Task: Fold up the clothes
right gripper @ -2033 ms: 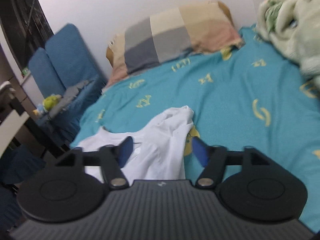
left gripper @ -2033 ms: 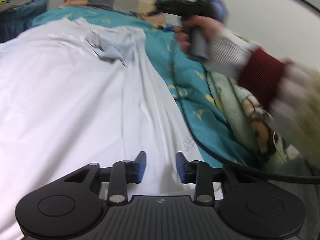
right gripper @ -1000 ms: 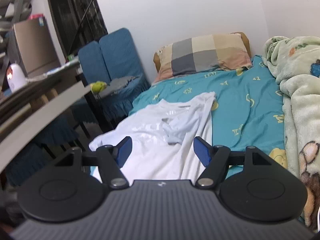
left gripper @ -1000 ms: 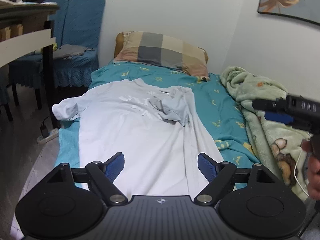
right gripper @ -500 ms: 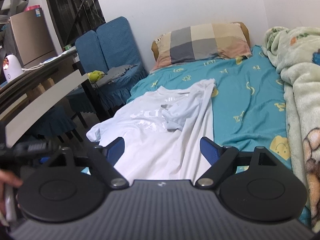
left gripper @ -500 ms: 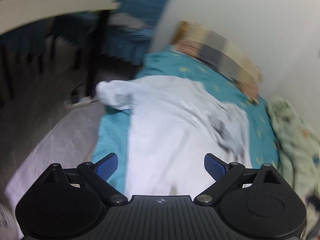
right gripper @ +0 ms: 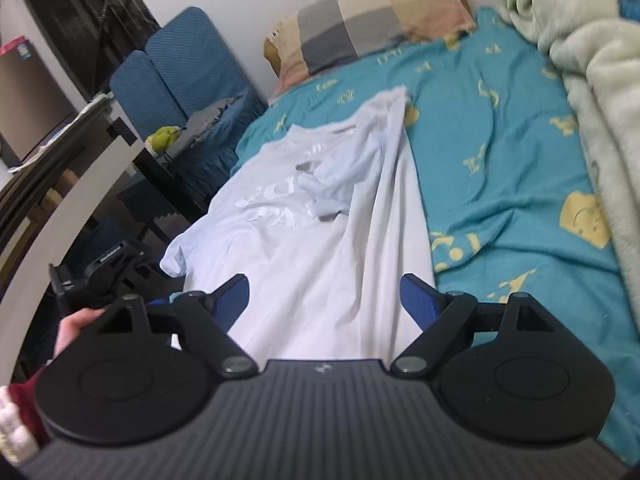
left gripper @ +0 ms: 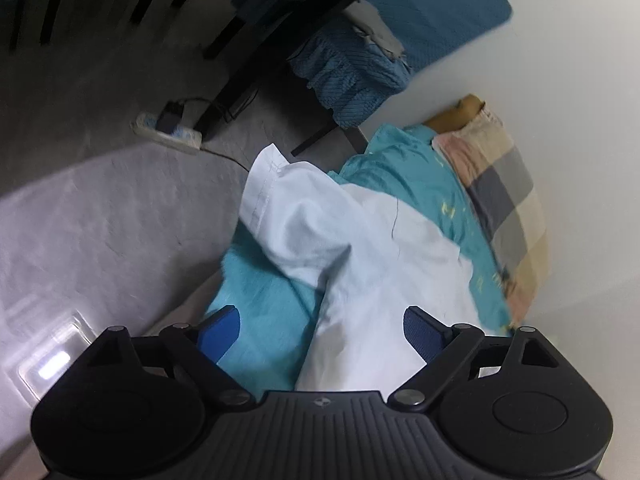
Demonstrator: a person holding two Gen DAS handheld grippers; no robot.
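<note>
A: Where is the white T-shirt (right gripper: 320, 240) being seen?

B: It is being shown spread along the bed (right gripper: 500, 168), on the teal sheet, with one sleeve (left gripper: 288, 208) hanging over the bed's edge toward the floor (left gripper: 100, 220). The other sleeve is being shown crumpled on the chest print.

A: How are the grippers being held?

B: The left gripper (left gripper: 320, 330) is being held wide apart above the overhanging sleeve, with nothing gripped between its blue pads (left gripper: 420, 332). The right gripper (right gripper: 324, 296) is likewise being held wide apart over the shirt's lower part, with nothing caught.

A: What else is being shown?

B: A checked pillow (right gripper: 372, 16) is lying at the head of the bed, a pale blanket (right gripper: 600, 80) is bunched along the far side, and blue chairs (right gripper: 180, 64) are standing beside the bed.
</note>
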